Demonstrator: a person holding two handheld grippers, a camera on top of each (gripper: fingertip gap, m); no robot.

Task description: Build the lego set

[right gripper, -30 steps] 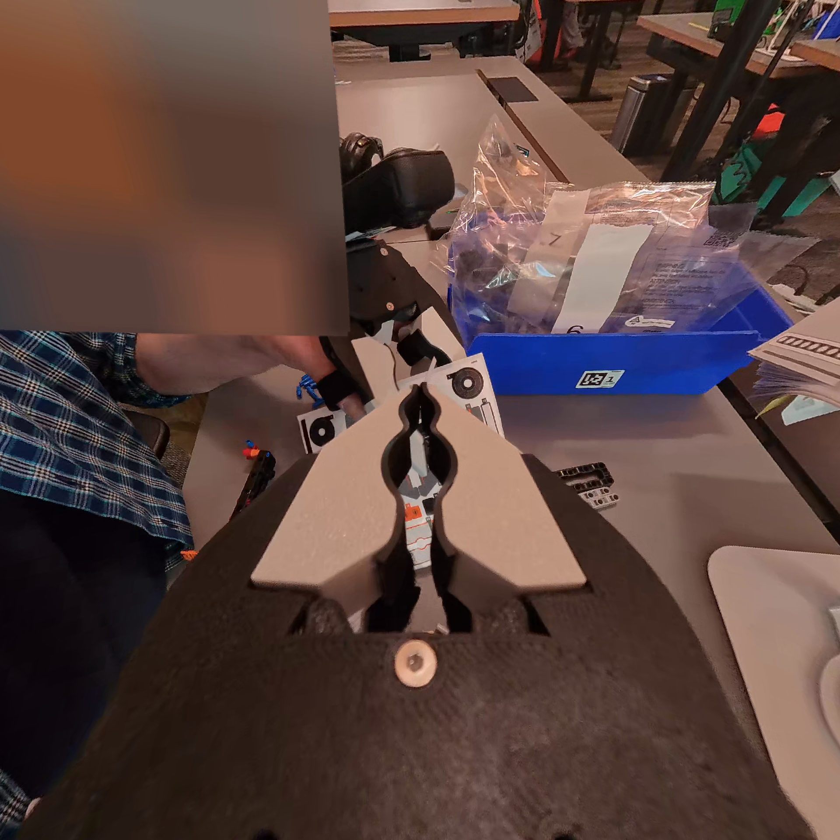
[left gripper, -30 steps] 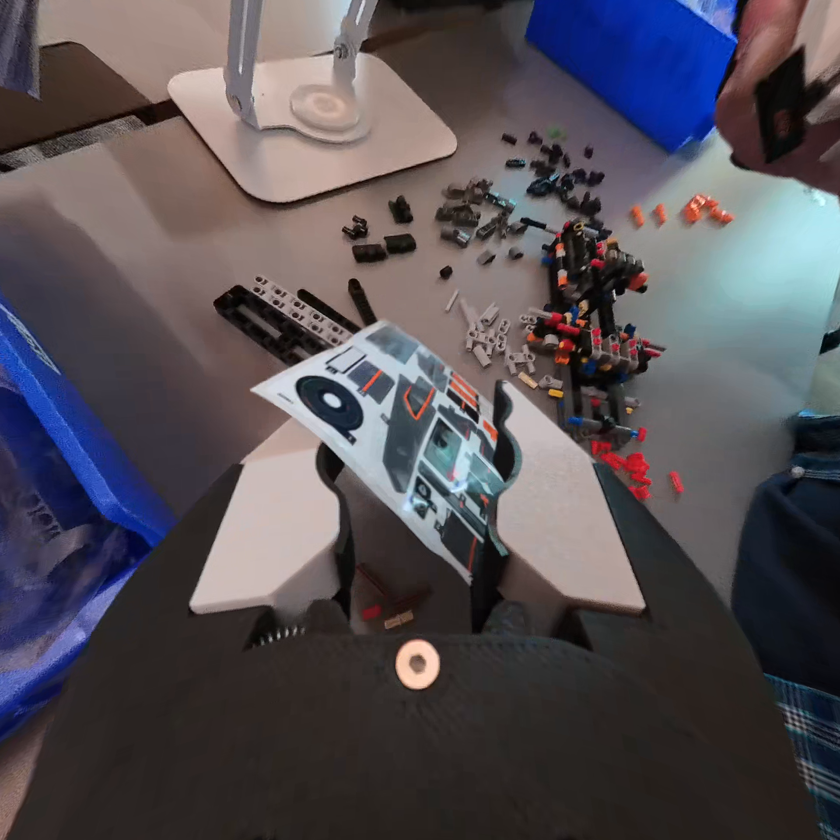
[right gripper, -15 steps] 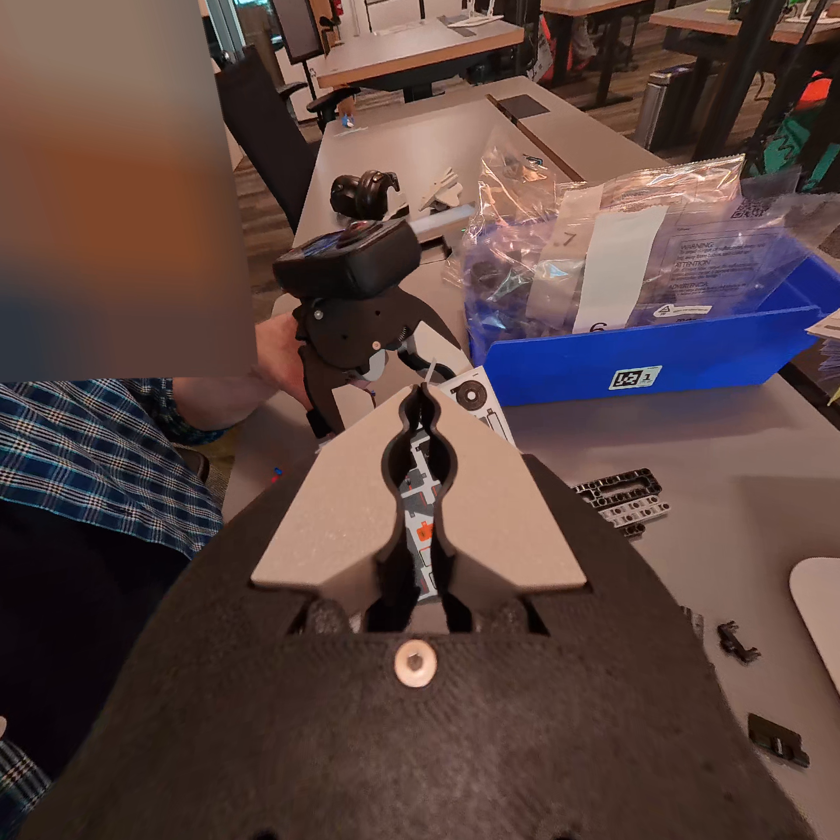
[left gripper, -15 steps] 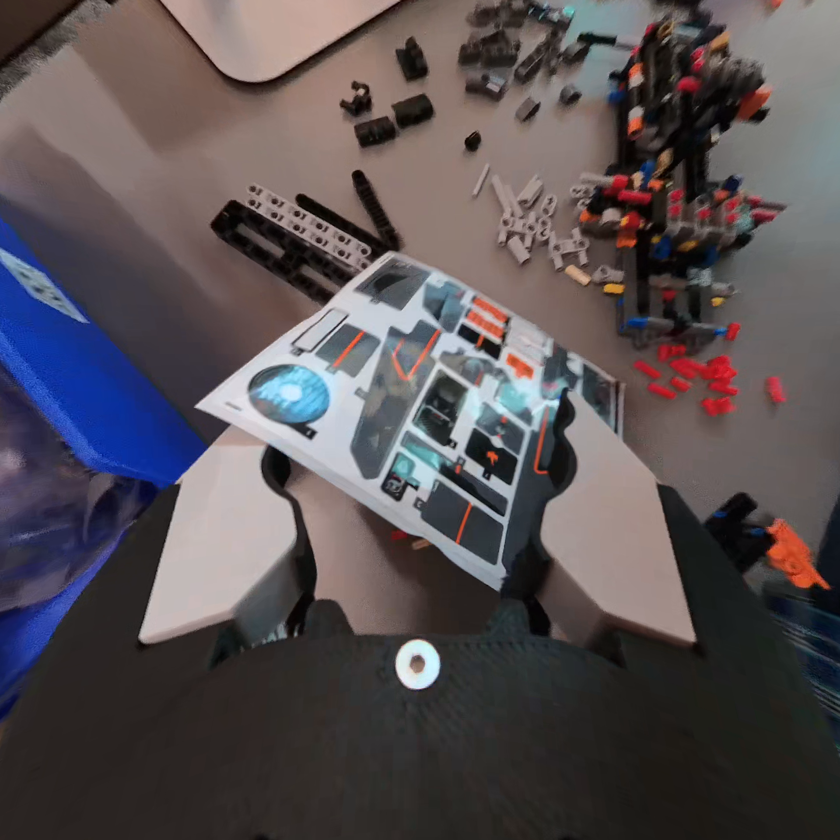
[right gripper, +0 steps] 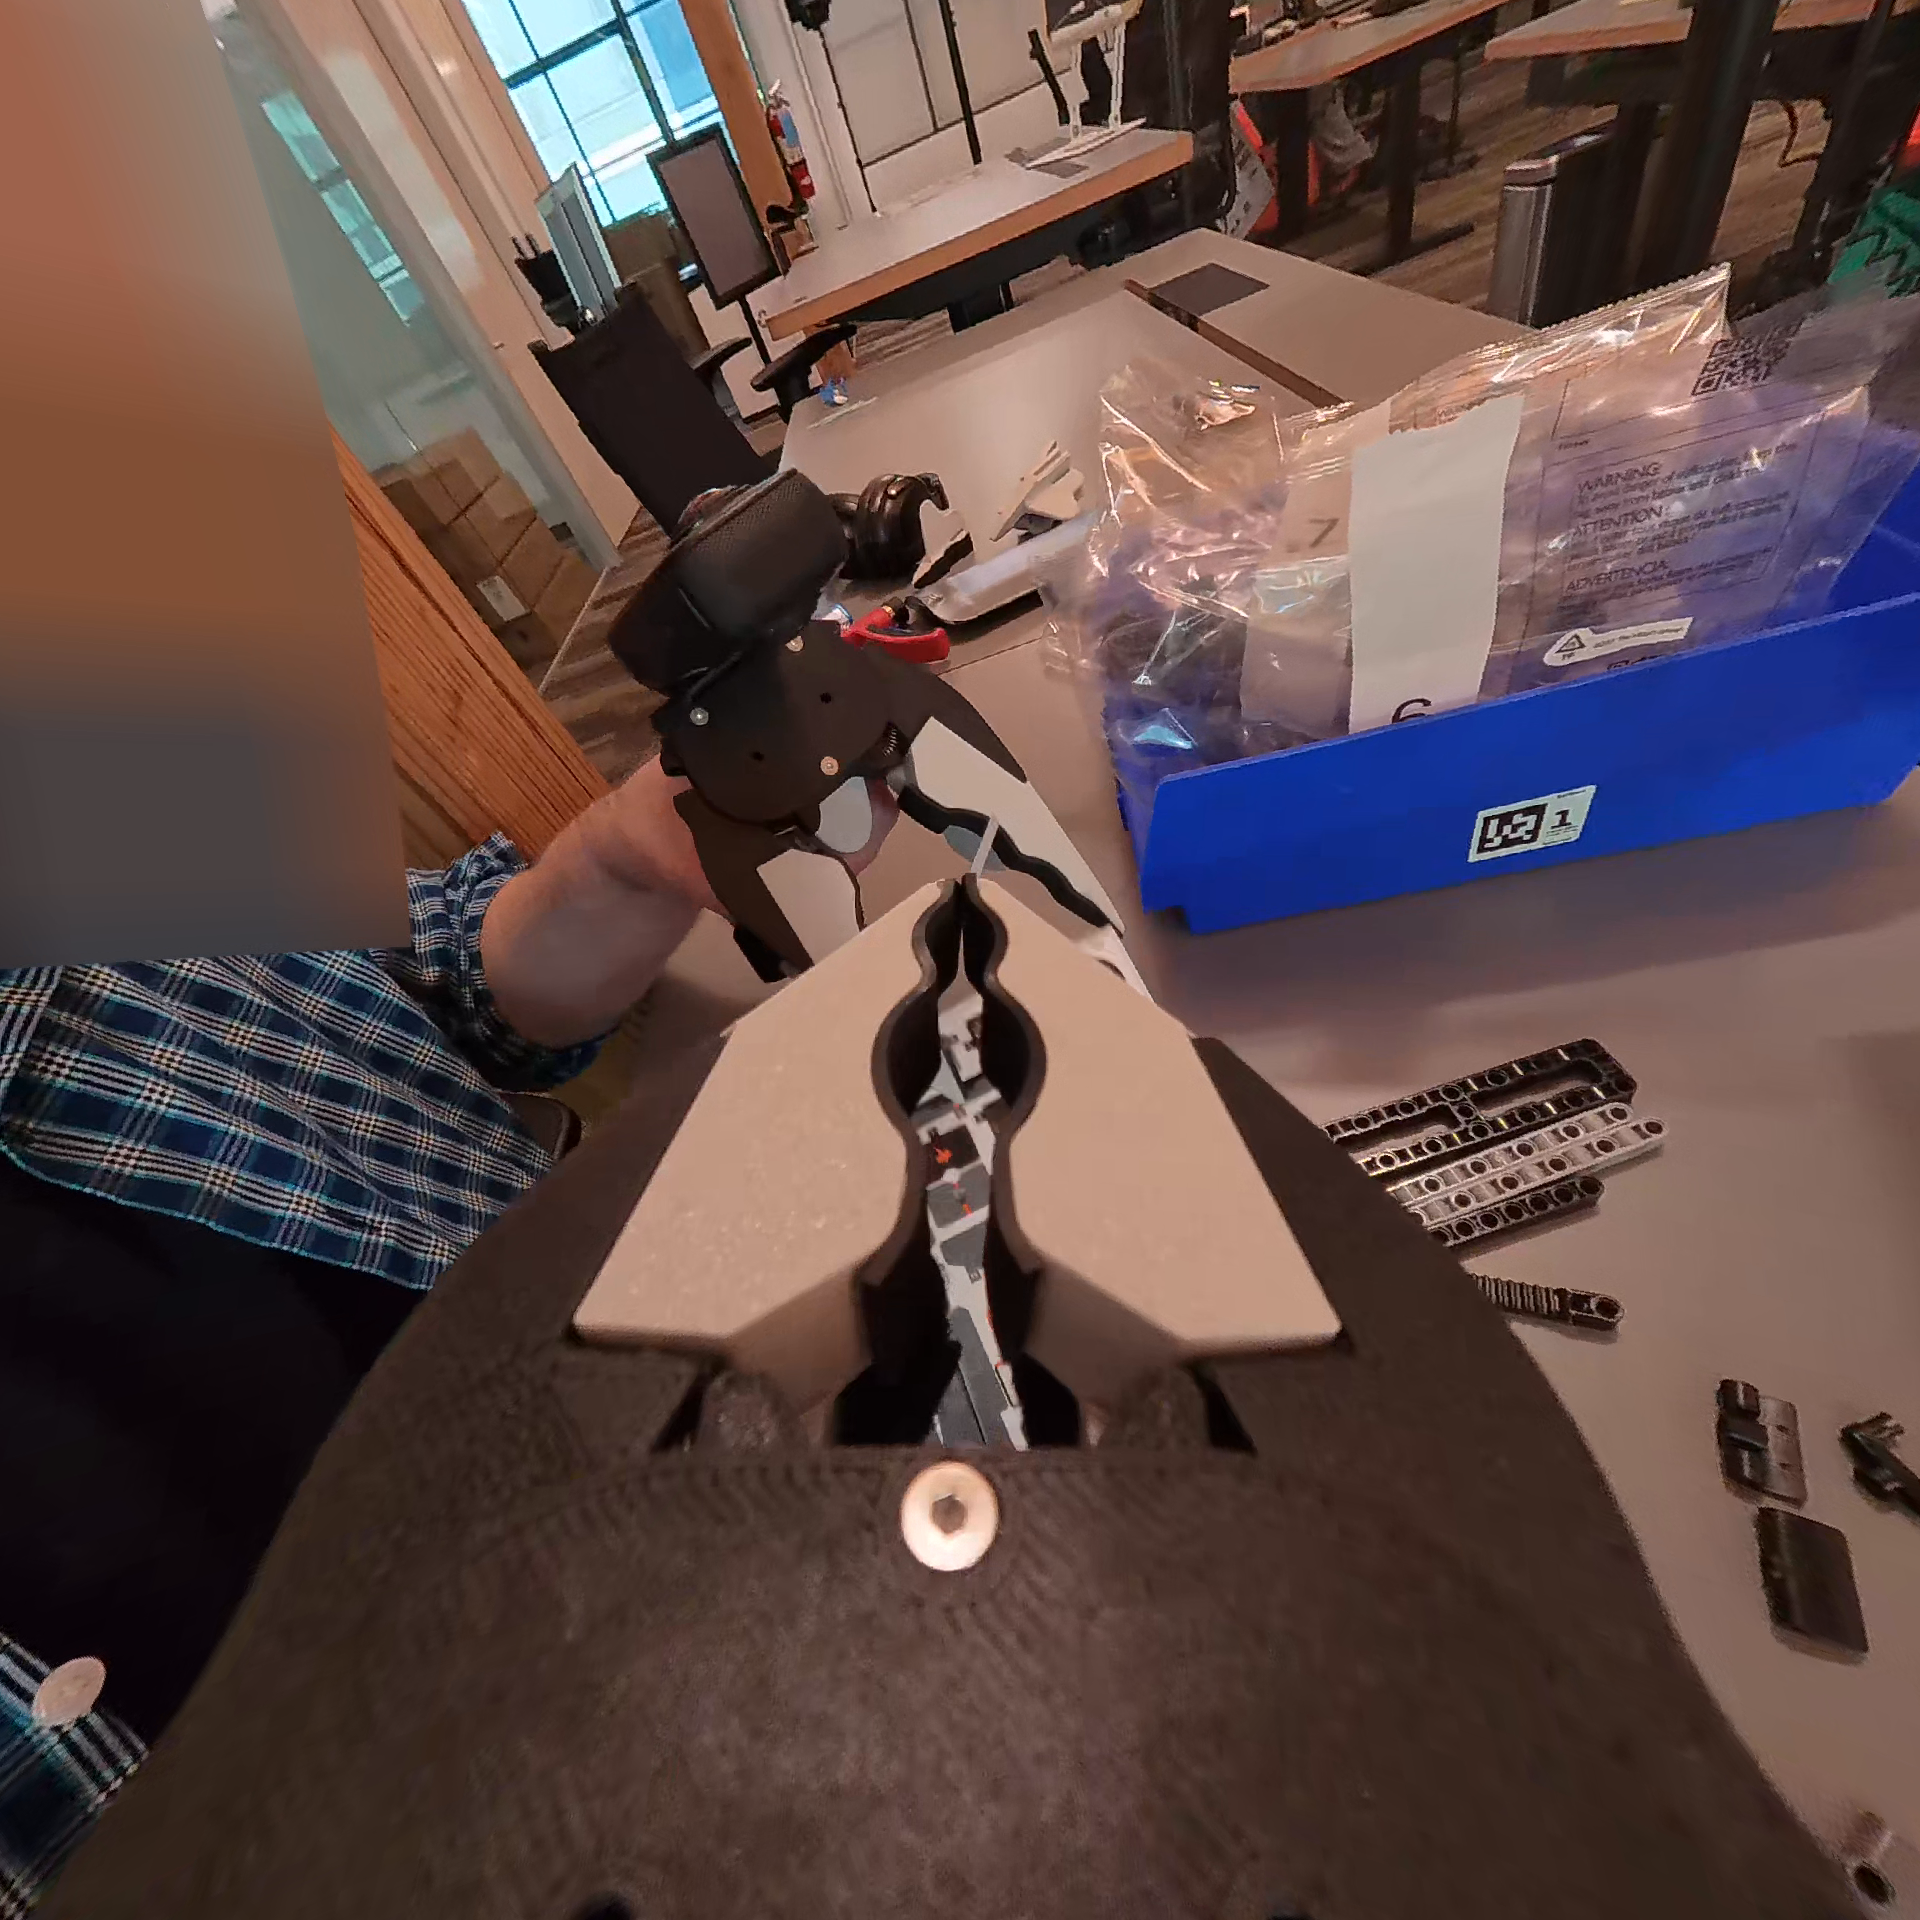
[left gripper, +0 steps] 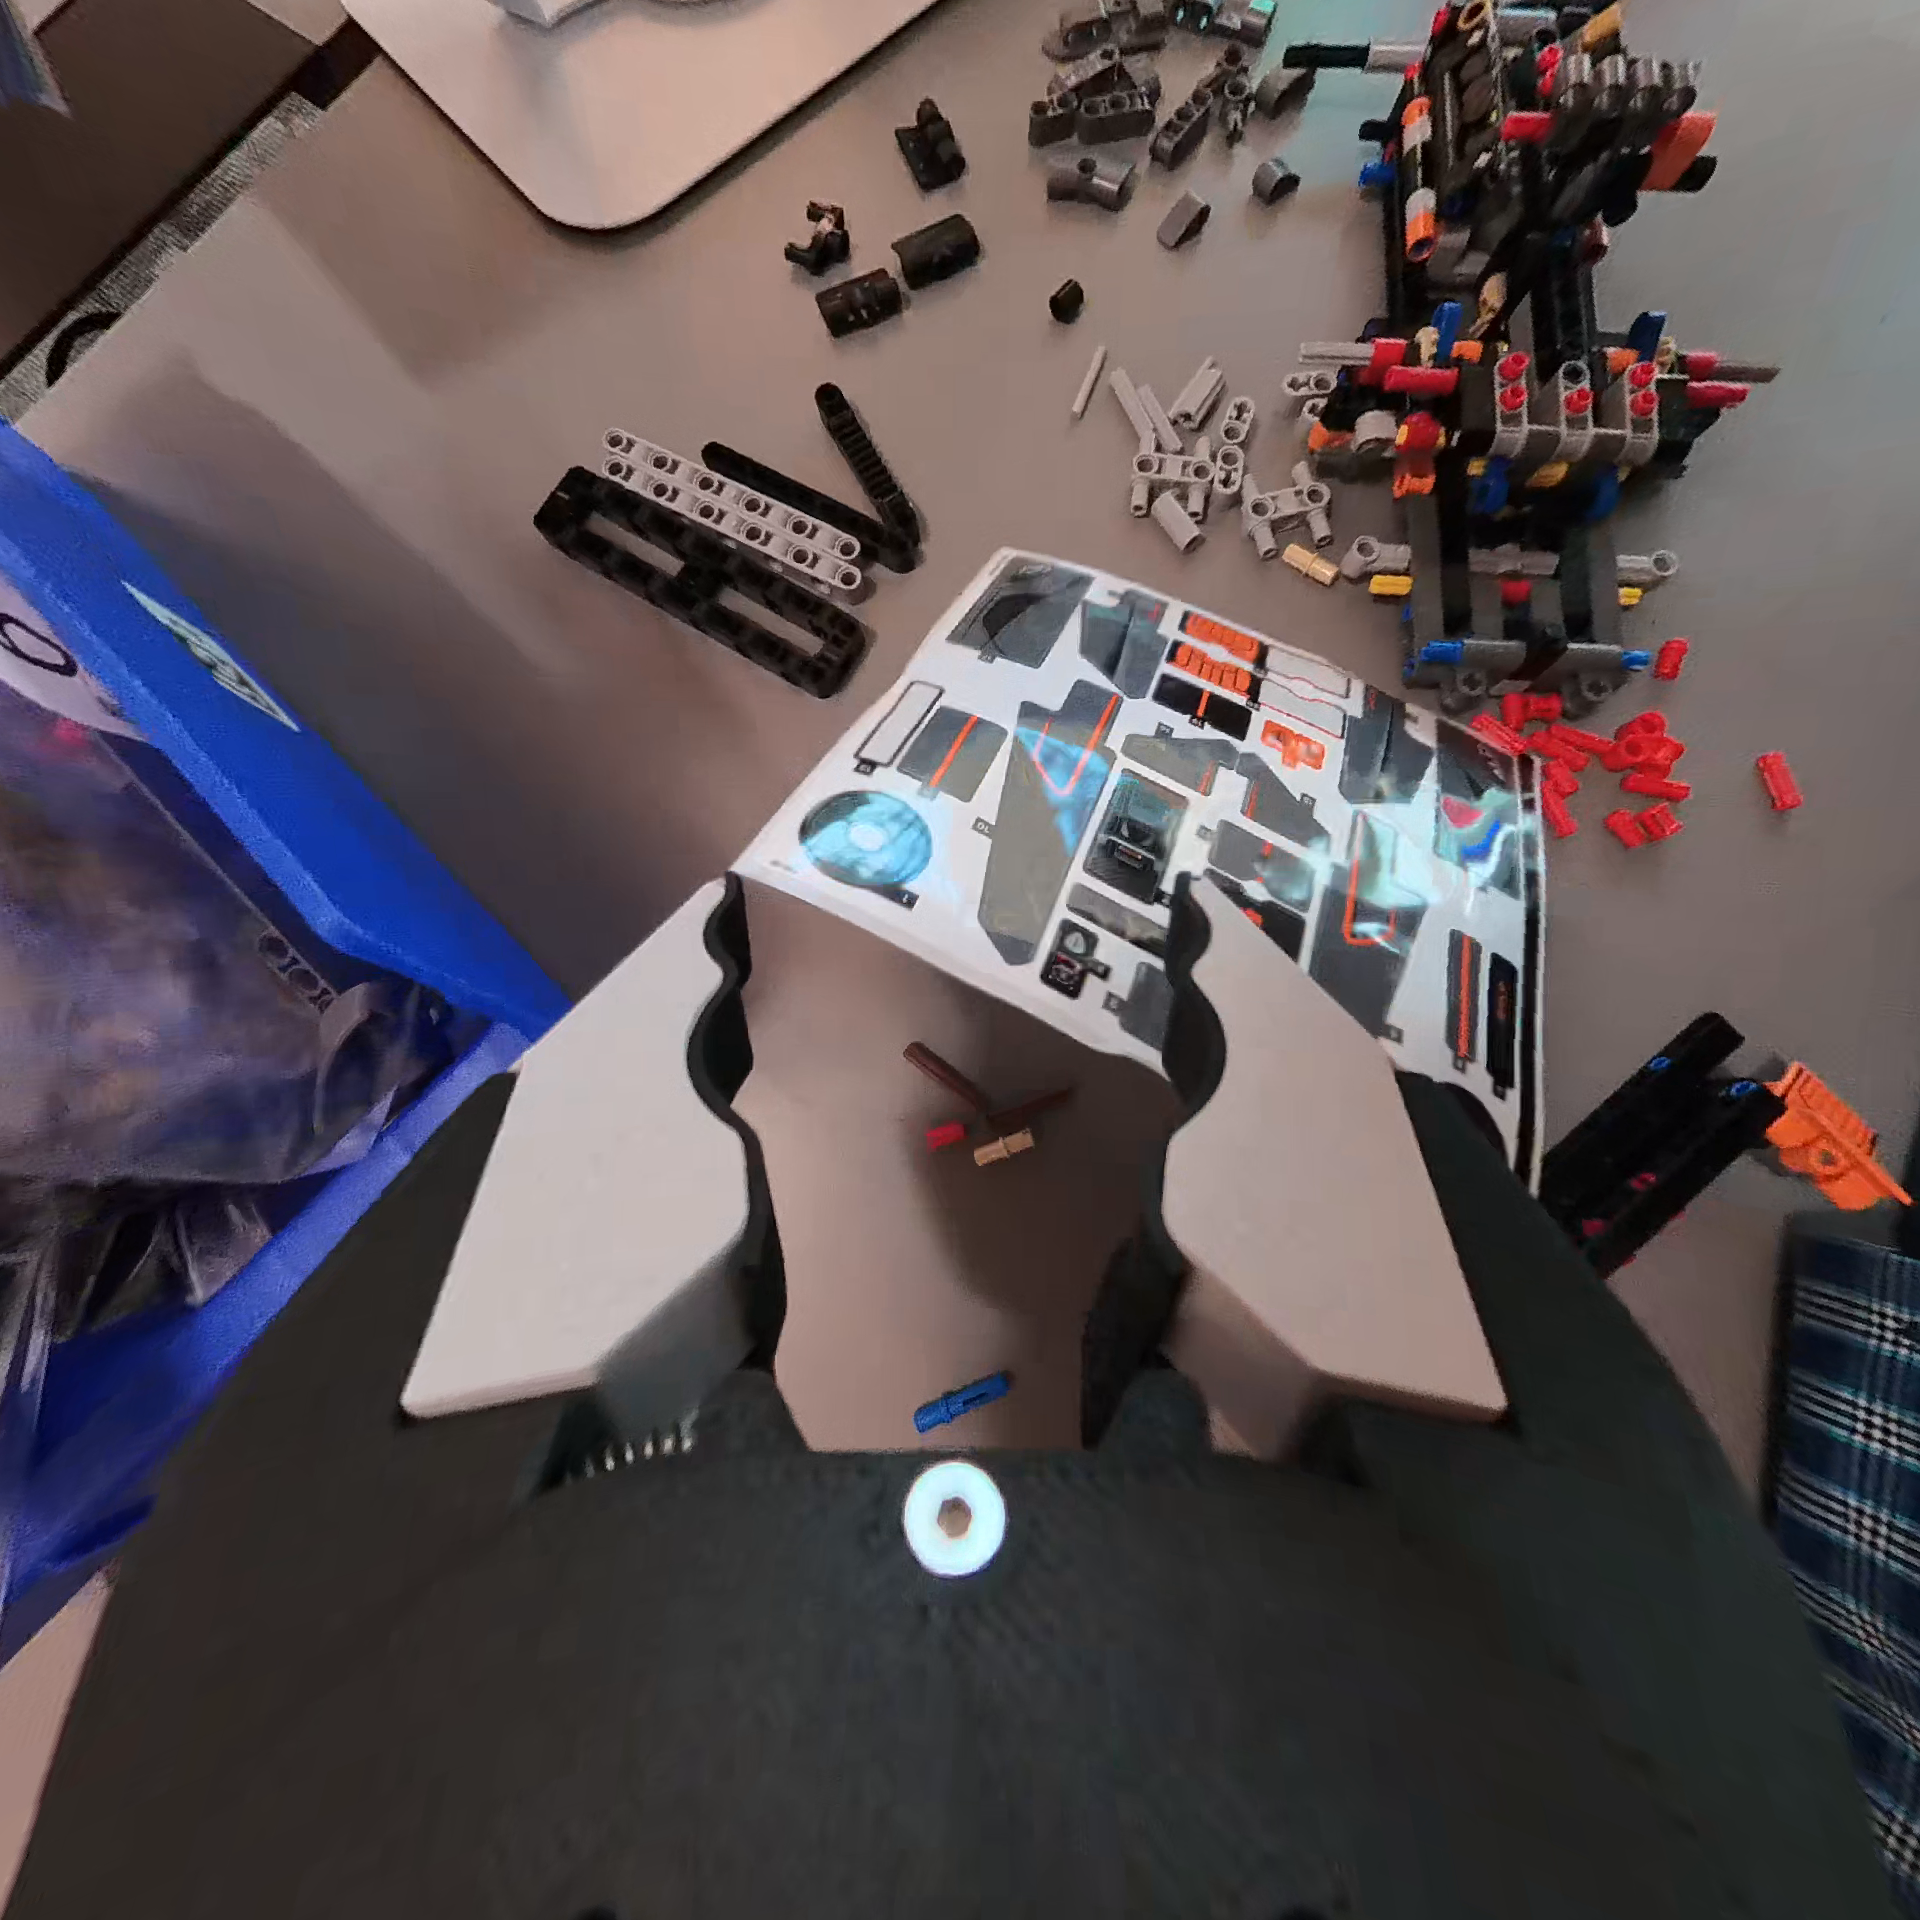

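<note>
My left gripper (left gripper: 956, 904) is open wide and empty, low over the grey table. A sticker sheet (left gripper: 1164, 810) lies just ahead of it, and my right finger (left gripper: 1278, 1091) overlaps the sheet's near edge. Small brown, red and tan pins (left gripper: 987, 1112) lie between the fingers. The partly built model (left gripper: 1517, 416) stands at the far right. My right gripper (right gripper: 961, 888) is shut, tips together, held high. The sheet shows through its gap (right gripper: 956, 1153). The left gripper also shows beyond it in the right wrist view (right gripper: 1081, 914).
A black frame with grey beams (left gripper: 717, 551) lies ahead left and shows in the right wrist view (right gripper: 1496, 1143). A blue bin of bags (left gripper: 260, 748) is on the left. Grey connectors (left gripper: 1216, 468), red pins (left gripper: 1621, 758), a black and orange part (left gripper: 1683, 1132) and a white lamp base (left gripper: 644, 94) surround. My right fingertips sit around 15 cm from my left ones. The partly built model (left gripper: 1517, 416) lies around 15 cm away from my left fingertips.
The sticker sheet slid off my left gripper's fingers and now lies flat on the table ahead. The left gripper tipped down toward the table. The right gripper rose, still shut.
</note>
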